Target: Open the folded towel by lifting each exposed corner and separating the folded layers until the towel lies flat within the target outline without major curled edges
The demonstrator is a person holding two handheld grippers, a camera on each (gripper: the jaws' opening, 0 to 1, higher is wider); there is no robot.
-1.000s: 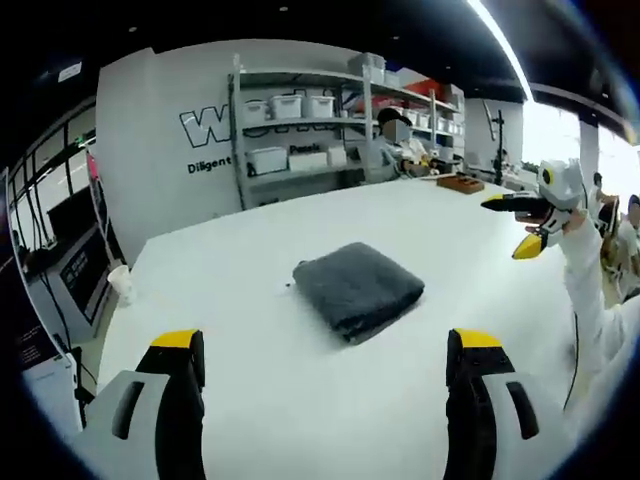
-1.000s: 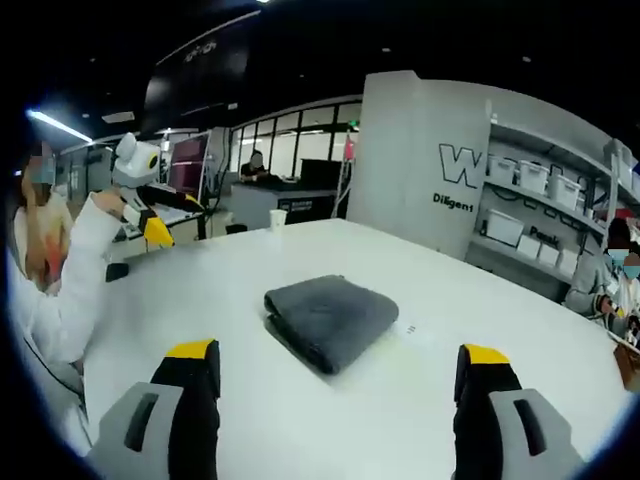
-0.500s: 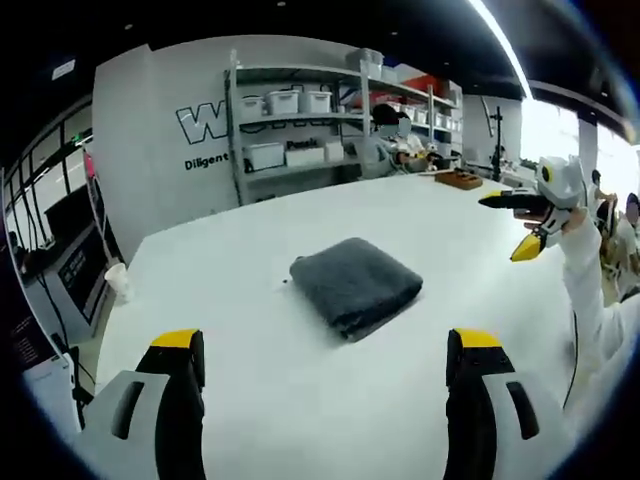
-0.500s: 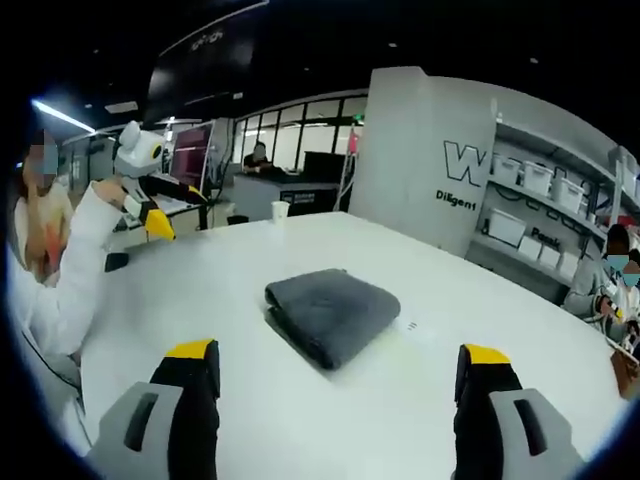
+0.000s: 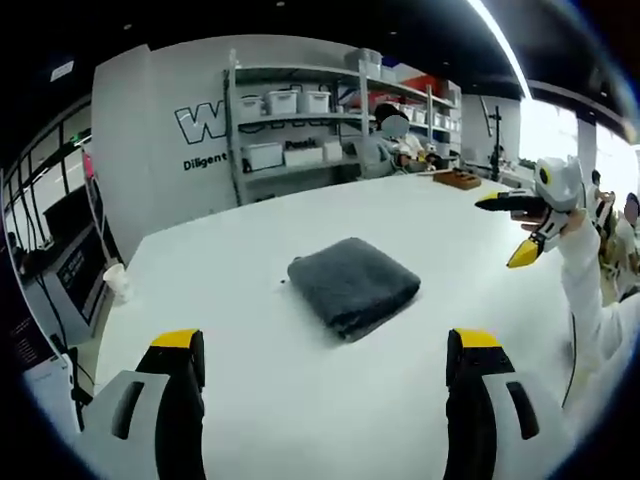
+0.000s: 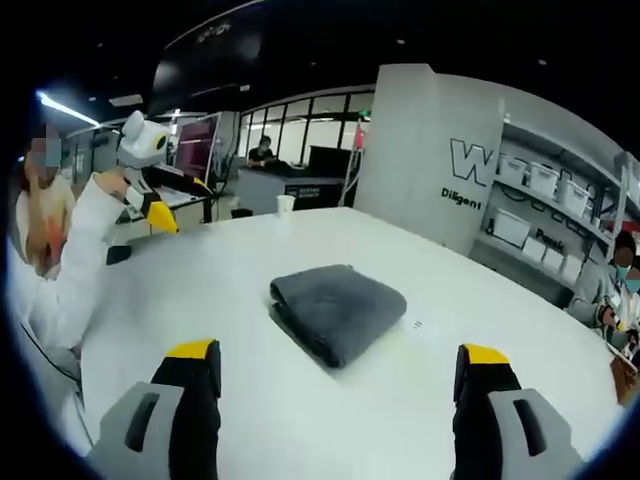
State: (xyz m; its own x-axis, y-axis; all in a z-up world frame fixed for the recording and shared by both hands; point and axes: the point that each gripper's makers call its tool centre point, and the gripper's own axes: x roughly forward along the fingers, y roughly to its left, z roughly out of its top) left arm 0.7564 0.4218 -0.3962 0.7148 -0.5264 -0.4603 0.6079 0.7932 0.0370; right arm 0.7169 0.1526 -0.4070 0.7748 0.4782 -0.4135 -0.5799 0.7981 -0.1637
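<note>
Tongs first: my left tongs (image 5: 320,350) were apart, yellow-tipped jaws wide, gripping nothing, held above the near part of the white table (image 5: 250,400). My right tongs (image 6: 338,365) were likewise spread, nothing between the jaws, above the table's near side in the right gripper view. Dark grey towel (image 5: 353,285) lay folded in a thick block on the table, well apart from both tongs, ahead and roughly between the jaws in each view. In the right gripper view the towel (image 6: 337,311) showed stacked layers along its near-left edge. I could make out no target outline on the table. In the left gripper view my right tongs (image 5: 520,228) appeared far right, raised off the table, held by a white sleeve (image 5: 590,290). In the right gripper view my left tongs (image 6: 157,213) showed far left, also raised. Paper cup (image 6: 286,204) stood at the table's far edge. Shelving with white bins (image 5: 300,120) sat beyond the table, a person (image 5: 385,145) beside it.
</note>
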